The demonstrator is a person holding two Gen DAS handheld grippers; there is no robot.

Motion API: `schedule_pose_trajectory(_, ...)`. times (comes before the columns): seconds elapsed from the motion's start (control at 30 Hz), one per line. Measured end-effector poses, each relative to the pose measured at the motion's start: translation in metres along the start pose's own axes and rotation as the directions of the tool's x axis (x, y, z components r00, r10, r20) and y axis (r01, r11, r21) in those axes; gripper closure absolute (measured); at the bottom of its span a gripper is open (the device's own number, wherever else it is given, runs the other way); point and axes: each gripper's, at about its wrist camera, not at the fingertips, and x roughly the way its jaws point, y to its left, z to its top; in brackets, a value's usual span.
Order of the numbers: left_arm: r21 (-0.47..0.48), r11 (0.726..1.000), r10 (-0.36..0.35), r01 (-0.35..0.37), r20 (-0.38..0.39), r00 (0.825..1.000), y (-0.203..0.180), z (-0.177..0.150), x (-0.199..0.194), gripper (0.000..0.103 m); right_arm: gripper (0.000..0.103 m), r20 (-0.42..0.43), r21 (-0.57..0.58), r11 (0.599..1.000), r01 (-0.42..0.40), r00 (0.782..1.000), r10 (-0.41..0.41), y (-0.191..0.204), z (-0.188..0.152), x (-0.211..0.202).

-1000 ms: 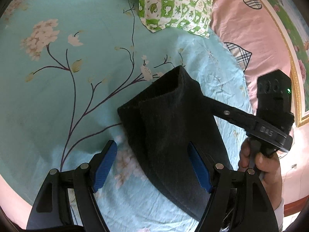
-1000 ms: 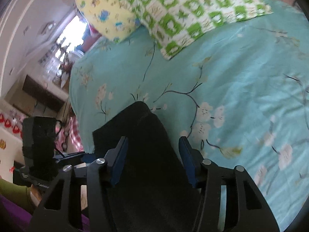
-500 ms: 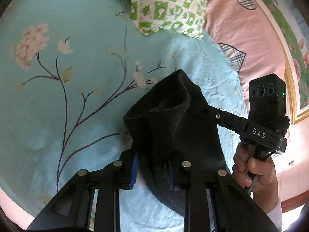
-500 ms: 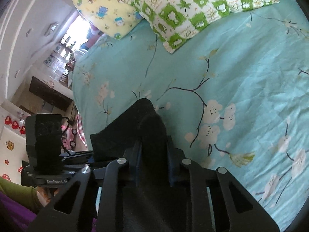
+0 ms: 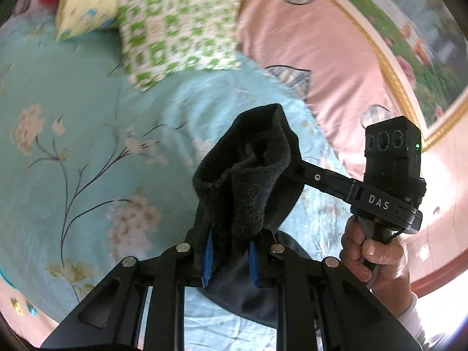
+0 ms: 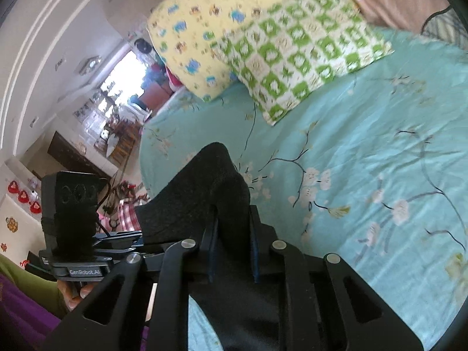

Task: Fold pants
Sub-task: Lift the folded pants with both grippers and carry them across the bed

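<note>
The dark grey pants are bunched and lifted above the teal flowered bedsheet. My left gripper is shut on one edge of the pants, with cloth standing up between its blue pads. My right gripper is shut on the other edge of the pants. The right gripper also shows in the left wrist view, reaching into the cloth from the right. The left gripper's body shows in the right wrist view at the left.
A green checked pillow and a yellow pillow lie at the head of the bed. A pink quilt lies along the bed's right side. The room's furniture is beyond the bed's left edge.
Both grippers went from open around the pants to shut on them. They then lifted the cloth off the sheet and the views tilted up towards the pillows.
</note>
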Motion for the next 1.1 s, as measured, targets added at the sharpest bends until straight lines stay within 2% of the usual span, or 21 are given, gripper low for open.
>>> schedule_pose_trajectory(0.37,0.139,0.988,-0.070,0.069,-0.004,0.998,-0.067,-0.024,-0.019,0.085,0.084,0.172,0.051,0.999,-0.016,0.985,0.007,0.007,-0.039,-0.077)
schedule_pose_trajectory(0.7,0.281,0.948,-0.136,0.147,-0.058,0.989,-0.144,-0.067,-0.019,0.085,0.085,0.320,0.110,0.994,-0.013,0.947,-0.023,-0.001,-0.094,-0.147)
schedule_pose_trajectory(1.1,0.400,0.900,-0.122,0.171,-0.145,0.982,-0.205,-0.121,0.010,0.085,0.085,0.440,0.202,0.979,-0.043,0.896,-0.051,-0.031,-0.167,-0.196)
